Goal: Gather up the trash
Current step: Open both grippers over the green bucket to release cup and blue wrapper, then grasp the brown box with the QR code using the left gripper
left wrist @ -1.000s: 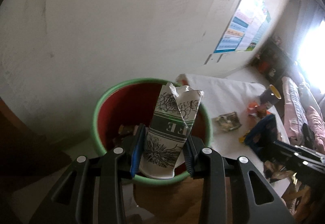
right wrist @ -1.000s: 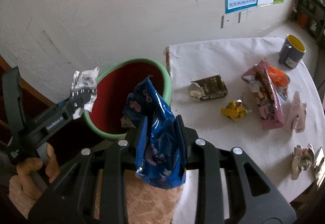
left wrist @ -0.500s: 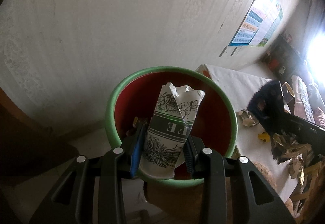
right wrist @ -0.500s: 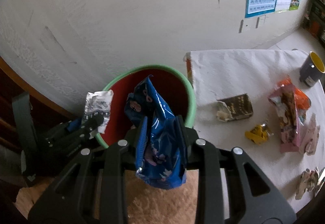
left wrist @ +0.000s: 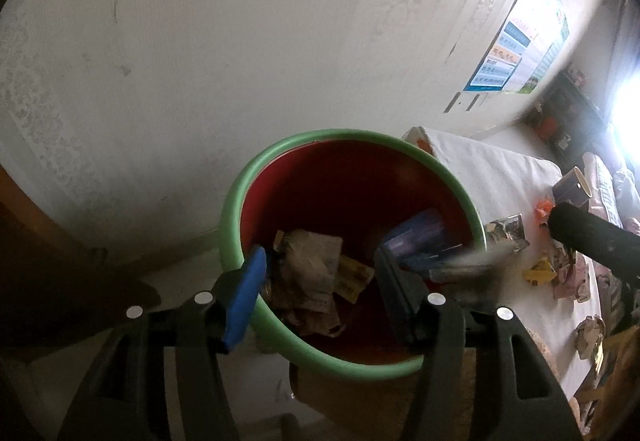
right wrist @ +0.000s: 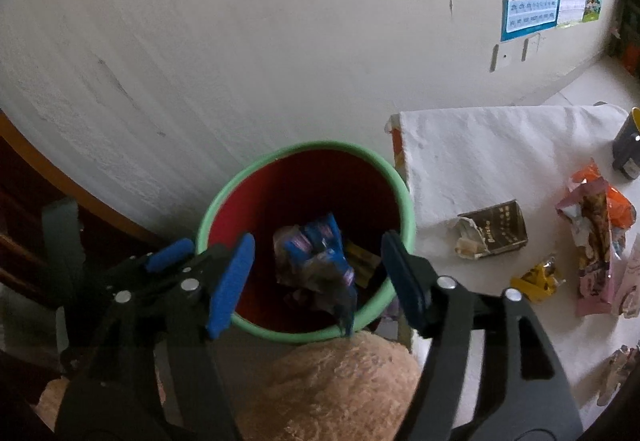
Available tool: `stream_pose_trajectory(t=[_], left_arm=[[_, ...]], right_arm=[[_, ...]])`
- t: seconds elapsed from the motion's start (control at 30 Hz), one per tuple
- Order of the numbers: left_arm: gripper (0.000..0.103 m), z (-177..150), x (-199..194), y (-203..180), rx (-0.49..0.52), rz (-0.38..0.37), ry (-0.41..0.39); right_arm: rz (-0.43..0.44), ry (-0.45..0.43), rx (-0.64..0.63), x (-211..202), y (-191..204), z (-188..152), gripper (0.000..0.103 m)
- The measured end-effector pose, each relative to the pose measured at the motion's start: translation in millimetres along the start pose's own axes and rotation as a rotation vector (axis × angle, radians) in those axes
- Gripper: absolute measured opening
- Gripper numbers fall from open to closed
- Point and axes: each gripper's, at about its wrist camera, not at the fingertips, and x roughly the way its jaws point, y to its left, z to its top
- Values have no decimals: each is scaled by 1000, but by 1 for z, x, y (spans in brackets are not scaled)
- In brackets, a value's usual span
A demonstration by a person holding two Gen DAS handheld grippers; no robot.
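A red bin with a green rim (left wrist: 236, 201) (right wrist: 406, 201) stands against the wall beside the table. My left gripper (left wrist: 320, 289) is open and empty over the bin. My right gripper (right wrist: 318, 273) is open and empty over it too. The blue snack wrapper (right wrist: 320, 249) (left wrist: 424, 237) is in the bin, blurred. Crumpled paper trash (left wrist: 308, 273) lies at the bottom. The left gripper's fingers (right wrist: 168, 255) show at the left of the right wrist view.
The white-covered table (right wrist: 480, 145) holds a brown wrapper (right wrist: 496, 233), a yellow wrapper (right wrist: 536, 281), a pink and orange bag (right wrist: 596, 233) and a dark mug (right wrist: 628, 149). A tan furry cushion (right wrist: 332, 389) lies below the bin. The wall is just behind.
Both grippers have opened. The printed paper cup has left my left gripper and the blue wrapper has left my right gripper and is in the bin.
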Motion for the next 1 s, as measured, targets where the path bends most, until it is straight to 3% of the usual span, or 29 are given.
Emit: stream_pose_trajectory(t=[0.17,0.3,0.5,0.57,0.7,0.77,0.87,1.0], left_arm=[[66,0,-10,-11,18,-24,-35],[71,-1,-19,-34,75,-56,-65],[79,-4,-31,-77,176,-104,-86],[83,-6,-35,-91,216,-119,-90],[84,-6,-35,-135,363,-169,-88],[84,0,-27,-157,440,-180,-72],[84,10,-9,-187,553,-184,-36],[84,28,41,-230,700,-156,76]], right_arm=[[64,-122,11,-30,-8,-7,96],[60,-269,34,-67,-23,-22,98],[-114,-487,110,-122,-59,-59,99],[-221,-542,89,-138,-67,-74,99],[-367,-556,63,-157,-85,-98,98],[-350,-542,110,-165,-102,-113,99],[-289,-434,196,-162,-128,-129,99],[-277,-385,232,-160,-146,-150,99]])
